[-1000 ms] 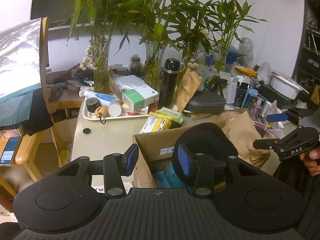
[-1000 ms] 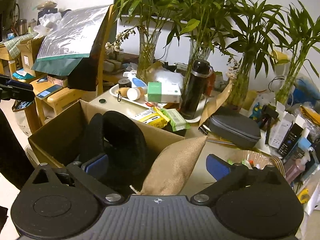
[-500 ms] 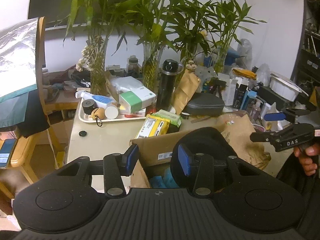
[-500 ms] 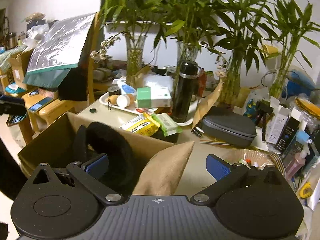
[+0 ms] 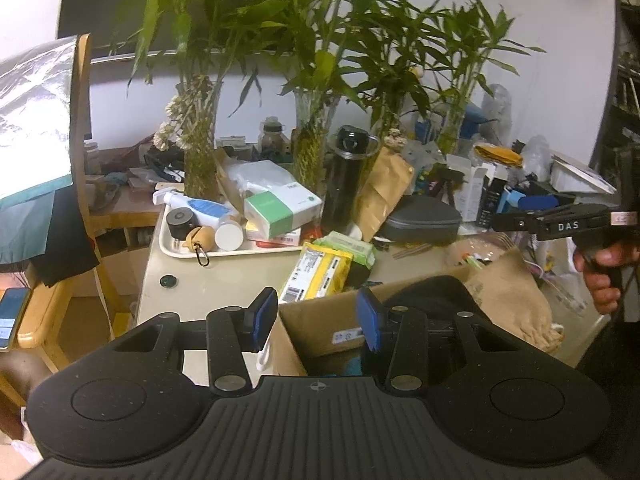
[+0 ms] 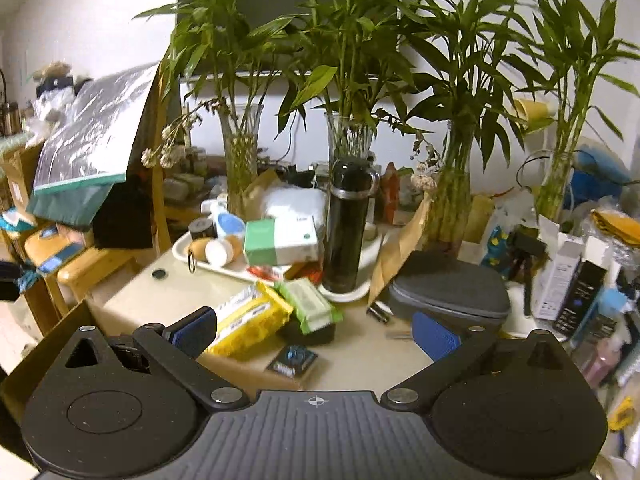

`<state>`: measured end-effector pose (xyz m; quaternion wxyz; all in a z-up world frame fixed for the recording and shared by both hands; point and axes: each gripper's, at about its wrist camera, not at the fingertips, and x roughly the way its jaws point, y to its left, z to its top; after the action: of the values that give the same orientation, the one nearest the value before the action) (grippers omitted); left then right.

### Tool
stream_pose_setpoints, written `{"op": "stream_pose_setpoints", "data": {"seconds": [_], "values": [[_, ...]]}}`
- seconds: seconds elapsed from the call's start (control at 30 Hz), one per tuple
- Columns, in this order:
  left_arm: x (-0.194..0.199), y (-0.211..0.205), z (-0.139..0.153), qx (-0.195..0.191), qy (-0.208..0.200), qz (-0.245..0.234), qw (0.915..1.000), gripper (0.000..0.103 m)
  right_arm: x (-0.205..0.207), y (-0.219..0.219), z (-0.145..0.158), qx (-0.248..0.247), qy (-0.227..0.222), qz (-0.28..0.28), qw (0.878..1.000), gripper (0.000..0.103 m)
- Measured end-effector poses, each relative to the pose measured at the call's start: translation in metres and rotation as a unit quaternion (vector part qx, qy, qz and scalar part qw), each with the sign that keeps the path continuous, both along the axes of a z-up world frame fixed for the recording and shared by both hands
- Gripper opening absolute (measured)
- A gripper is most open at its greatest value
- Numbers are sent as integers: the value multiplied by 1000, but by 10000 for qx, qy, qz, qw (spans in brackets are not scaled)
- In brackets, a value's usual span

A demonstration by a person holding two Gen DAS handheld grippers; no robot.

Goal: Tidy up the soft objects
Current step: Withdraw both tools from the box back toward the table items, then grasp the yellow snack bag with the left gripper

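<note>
The left gripper (image 5: 316,322) holds its blue-padded jaws partly spread with nothing between them, over the near corner of an open brown cardboard box (image 5: 340,326). A rounded black plush cushion (image 5: 428,294) sits inside that box, just behind the right-hand pad, and something teal shows deeper in. The right gripper (image 6: 316,330) has its jaws spread wide and empty above the beige tabletop (image 6: 168,300). At least one soft thing looks packed; a tan burlap cushion (image 5: 508,300) leans at the box's far side, apparently still to settle. The table is crowded: a black flask (image 6: 346,228), a grey zip case (image 6: 448,288), a yellow wipes packet (image 6: 248,320), glass vases of bamboo (image 6: 240,160) against a white wall.
</note>
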<state>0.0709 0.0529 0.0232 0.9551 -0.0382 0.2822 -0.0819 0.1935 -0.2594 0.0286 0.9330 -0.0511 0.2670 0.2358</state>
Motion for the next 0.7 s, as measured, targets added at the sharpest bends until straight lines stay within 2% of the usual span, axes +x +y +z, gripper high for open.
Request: {"op": "stream_pose_setpoints", "data": {"seconds": [0.17,0.27,0.53,0.7], "values": [[9,9,-1,-87,-54,113,9999,43,19,-5,-17,431,-27,-73,9990,103],[15,13,-2,-82,-57,141,9999,43,27,-10,-27,641,181,-137,9977,103],[42,25,-11,-119,-78,285,9995,43,41,-25,-32,729,180,-524,9958,103],[65,36,-13,-258,-136,281,9992,43,54,-28,-42,516,215,-633,9964,103]]}}
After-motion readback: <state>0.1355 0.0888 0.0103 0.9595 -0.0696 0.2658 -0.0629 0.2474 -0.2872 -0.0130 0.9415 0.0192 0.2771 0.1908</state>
